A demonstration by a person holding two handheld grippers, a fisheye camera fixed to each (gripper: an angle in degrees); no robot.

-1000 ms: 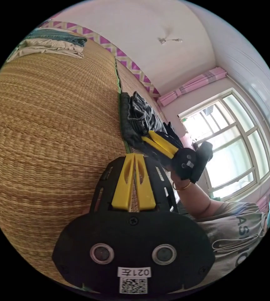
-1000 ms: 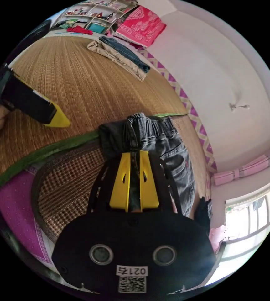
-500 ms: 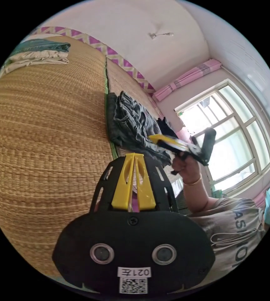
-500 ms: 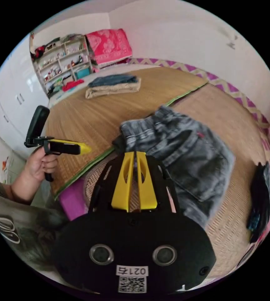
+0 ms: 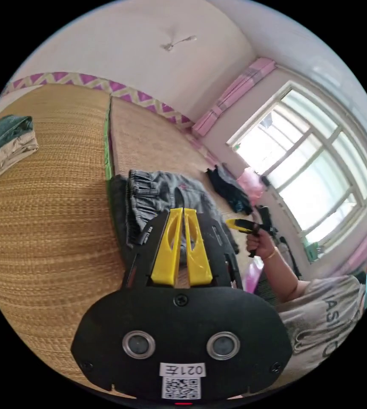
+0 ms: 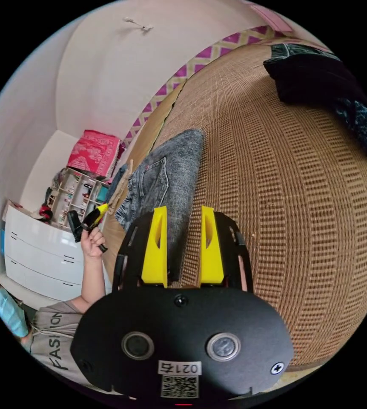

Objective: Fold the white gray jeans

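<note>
Jeans [image 5: 162, 197] of washed grey lie folded on the woven straw mat [image 5: 47, 221], straddling the green-edged seam where two mat panels meet. In your left gripper view their gathered waistband sits just past the tips of your left hand-held gripper [image 5: 182, 209], whose yellow jaws are closed together with nothing between them; they hang above the denim and I cannot tell whether they touch it.

In your right gripper view the jeans [image 6: 166, 179] stretch away from the camera, a back pocket facing up. Your right hand-held gripper [image 6: 183, 208] has its jaws spread well apart, empty, with the near end of the denim and bare mat [image 6: 285, 179] showing in the gap between them.

Each view catches your other hand. In the left gripper view your right hand [image 5: 260, 243] holds the right hand-held gripper off to the side of the jeans, near the mat's edge. In the right gripper view your left hand [image 6: 90, 240] holds the left hand-held gripper raised beside the far part of the jeans.

Elsewhere, a stack of folded clothes [image 5: 2, 145] rests well apart from the jeans at the far side of the mat, and a dark garment [image 6: 319, 85] lies in a heap toward the window [image 5: 315, 170]. A cluttered shelf [image 6: 73, 191] and a pink cloth [image 6: 94, 151] stand against the wall.
</note>
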